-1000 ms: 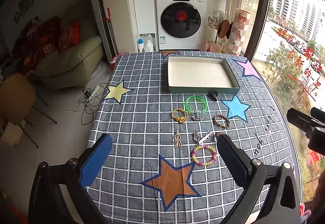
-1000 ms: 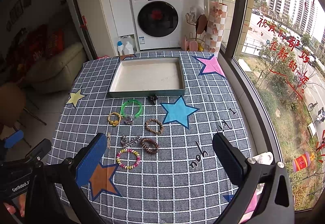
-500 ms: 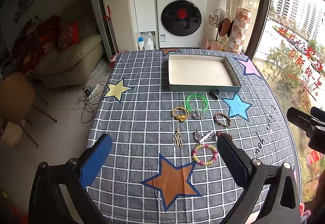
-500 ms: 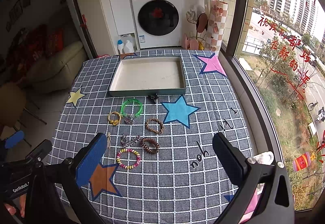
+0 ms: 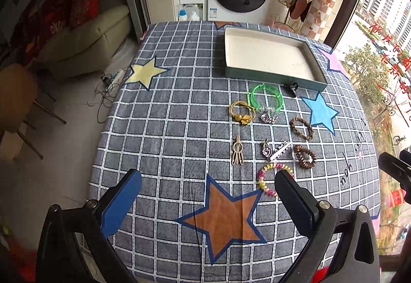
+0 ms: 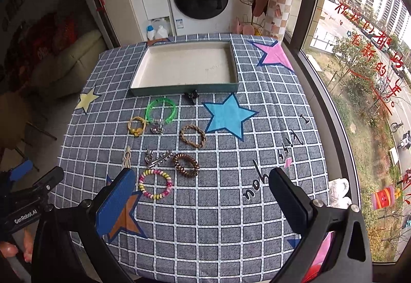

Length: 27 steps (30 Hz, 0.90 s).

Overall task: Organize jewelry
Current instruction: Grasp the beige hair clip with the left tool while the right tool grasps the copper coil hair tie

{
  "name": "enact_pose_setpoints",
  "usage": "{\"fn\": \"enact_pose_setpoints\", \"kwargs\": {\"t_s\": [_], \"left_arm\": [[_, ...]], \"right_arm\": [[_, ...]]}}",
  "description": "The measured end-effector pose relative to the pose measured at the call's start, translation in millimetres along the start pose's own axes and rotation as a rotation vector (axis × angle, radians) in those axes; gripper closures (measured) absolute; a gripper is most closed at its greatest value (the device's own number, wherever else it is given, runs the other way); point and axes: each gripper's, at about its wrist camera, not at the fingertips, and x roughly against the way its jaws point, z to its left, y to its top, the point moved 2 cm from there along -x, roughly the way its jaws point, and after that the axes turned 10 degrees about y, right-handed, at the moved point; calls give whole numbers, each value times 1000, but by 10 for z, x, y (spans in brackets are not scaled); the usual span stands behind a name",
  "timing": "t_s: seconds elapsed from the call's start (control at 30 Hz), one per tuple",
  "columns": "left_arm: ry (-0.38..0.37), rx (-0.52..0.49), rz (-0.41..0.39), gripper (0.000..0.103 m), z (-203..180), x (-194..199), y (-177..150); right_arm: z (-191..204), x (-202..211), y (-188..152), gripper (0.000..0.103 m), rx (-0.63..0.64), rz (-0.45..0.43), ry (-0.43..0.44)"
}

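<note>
**A:** Blue pads, are they? What are your fingers doing?

**B:** Blue on one finger of each pair, black on the other. My left gripper [image 5: 208,193] is spread wide with nothing between the fingers, hanging above the orange star [image 5: 226,216] printed on the tablecloth [image 5: 167,129]. My right gripper [image 6: 203,193] is just as wide and just as empty, over the bare checked cloth on the window side of that star.

**A:** Take the orange star as the landmark. What lies nearest it?

**B:** The pastel coil bracelet [image 5: 272,180], pink, yellow and green, just beside the star's far right point; my left black finger [image 5: 295,198] covers part of it. Beyond it lie a silver heart charm and bar clip [image 5: 274,150], with a brown coil hair tie [image 5: 305,156] on their window side and a cream tassel-shaped clip [image 5: 237,150] on their sofa side.

**A:** And farther out?

**B:** A braided brown bracelet [image 6: 193,135], then a gold hair tie with a yellow charm [image 5: 242,113] just beside a green translucent bangle [image 5: 266,99]. A small silver charm [image 5: 268,118] sits at the bangle's near edge; I can't tell whether they touch.

**A:** The tray?

**B:** The green-walled tray [image 5: 272,76] with its pale floor is farthest from the star, past all the jewelry, holding nothing. A small dark piece [image 5: 291,87] lies against its near wall; too small to name. A blue star [image 5: 319,112] is printed on the window side of the bangle.

**A:** Anything of you in view?

**B:** Fingertips of my left hand [image 6: 15,252] on its handle, in the right camera's corner.
</note>
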Motion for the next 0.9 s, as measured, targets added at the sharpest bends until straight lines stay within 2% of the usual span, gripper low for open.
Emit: {"fn": "enact_pose_setpoints", "kwargs": {"t_s": [0.1,0.27,0.57,0.77,0.83,0.9], "left_arm": [[5,-8,42,0,-51,-277,15],[9,-29,90,0,-179,-699,55],[-6,-66,113,0,-466,-1274,148],[1,-88,123,1,-564,-1507,181],[7,-95,118,1,-583,-1543,181],[9,-100,118,7,-603,-1563,178]], "right_arm": [[-109,-279,-24,0,-29,79,-9],[-268,-737,0,0,-60,162,-10],[-392,-1388,64,2,-59,236,7],[-396,-1661,38,13,-28,269,28],[-379,-1727,15,23,-15,282,35],[-366,-1783,-16,28,-4,296,33]]}}
